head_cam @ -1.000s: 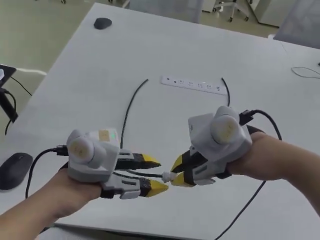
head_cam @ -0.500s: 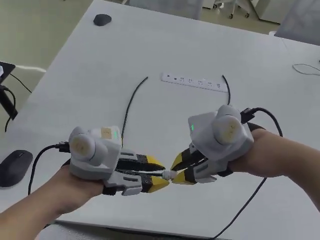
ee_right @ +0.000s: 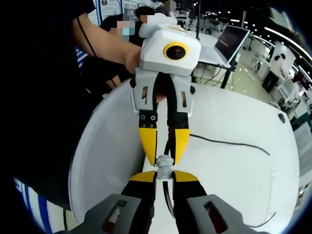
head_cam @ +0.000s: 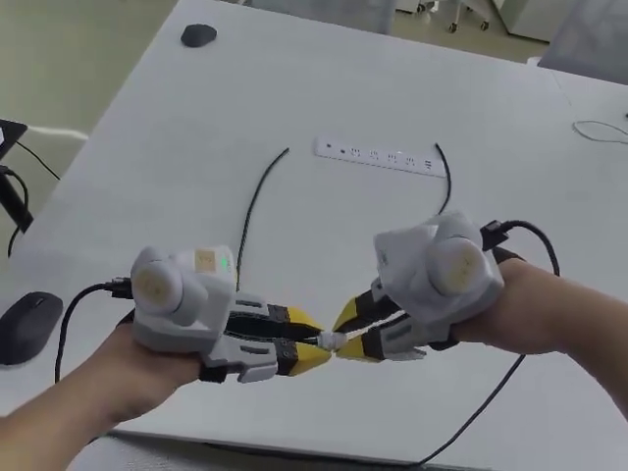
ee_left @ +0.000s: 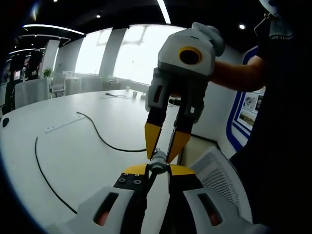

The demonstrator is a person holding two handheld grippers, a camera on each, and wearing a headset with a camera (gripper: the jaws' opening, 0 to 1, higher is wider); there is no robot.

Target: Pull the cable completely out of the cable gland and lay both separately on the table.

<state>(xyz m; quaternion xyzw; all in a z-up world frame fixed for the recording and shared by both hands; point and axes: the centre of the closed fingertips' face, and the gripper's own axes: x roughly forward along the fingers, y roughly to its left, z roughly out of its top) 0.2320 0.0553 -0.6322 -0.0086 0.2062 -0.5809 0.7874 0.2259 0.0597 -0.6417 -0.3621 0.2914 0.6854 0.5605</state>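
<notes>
**A:** How are the jaws set?

**B:** The right gripper (head_cam: 349, 332) is seen closed on the gland (ee_right: 164, 165). In the right gripper view the white body is pinched between the two yellow tips. The left gripper (head_cam: 312, 340) is held tip to tip against the right one. Its jaws are drawn near together with a gap left between them. Whether anything is pinched there cannot be told.

**A:** Where is the gland found?

**B:** It is held in the air above the table (head_cam: 412, 88), where the two sets of tips meet. It is placed just ahead of the left gripper's tips and between the right gripper's.

**A:** Has the cable been pulled out?

**B:** Not yet. The black cable (ee_right: 168, 139) is seen running back from the gland between the left gripper's jaws, toward that gripper's body. The two are joined.

**A:** What is noted beyond the grippers?

**B:** A dark mouse (head_cam: 27, 329) is laid on the table to the left of the left gripper, near the edge. Past the left gripper's body a thin black cord (head_cam: 253, 206) is stretched across the table, running away toward a white strip (head_cam: 378, 160). The cord's near end is hidden by that gripper, so it cannot be told whether it is the same cable. Well beyond the strip, a far mouse (head_cam: 199, 34) is set near the table's far left corner.
</notes>
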